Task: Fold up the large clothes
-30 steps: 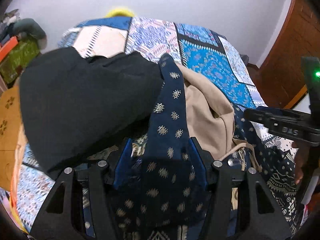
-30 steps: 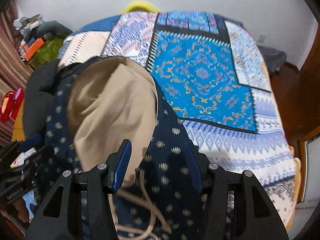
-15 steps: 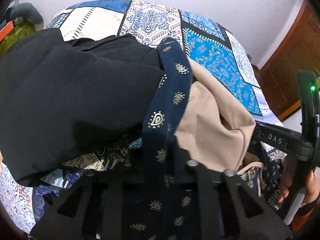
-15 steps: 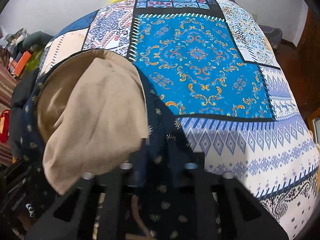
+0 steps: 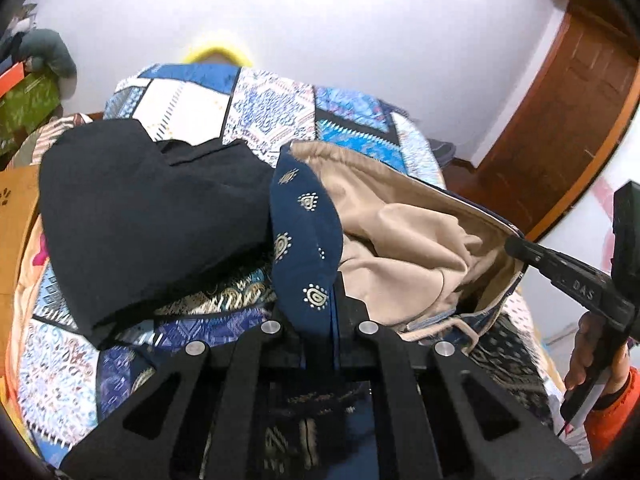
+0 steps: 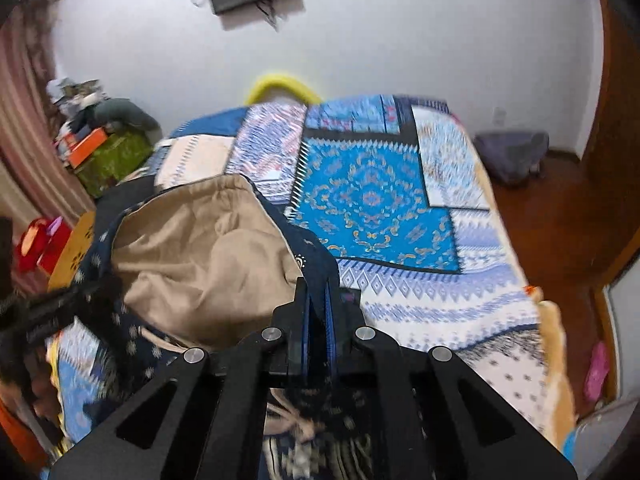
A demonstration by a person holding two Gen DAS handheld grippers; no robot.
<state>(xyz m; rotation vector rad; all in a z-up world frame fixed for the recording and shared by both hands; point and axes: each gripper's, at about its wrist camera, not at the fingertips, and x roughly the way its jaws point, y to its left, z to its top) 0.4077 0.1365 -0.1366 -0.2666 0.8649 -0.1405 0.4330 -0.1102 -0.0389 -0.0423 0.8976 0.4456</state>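
A navy garment with small gold motifs (image 5: 306,236) and a beige lining (image 5: 404,240) hangs open between my two grippers above the bed. My left gripper (image 5: 320,300) is shut on its waistband at one side. My right gripper (image 6: 318,300) is shut on the waistband at the other side, and it also shows at the right of the left wrist view (image 5: 560,272). The beige lining (image 6: 200,248) and a drawstring (image 6: 292,416) face me. A black garment (image 5: 148,216) lies on the bed to the left.
The bed has a blue patchwork cover (image 6: 372,200). A yellow headboard (image 6: 280,84) meets the white wall. Boxes and clutter (image 6: 100,144) stand at the left. A wooden door (image 5: 560,128) and wood floor (image 6: 560,216) lie to the right.
Both grippers closed on the navy waistband and lifted it. The garment now hangs open between them and more of the wall shows.
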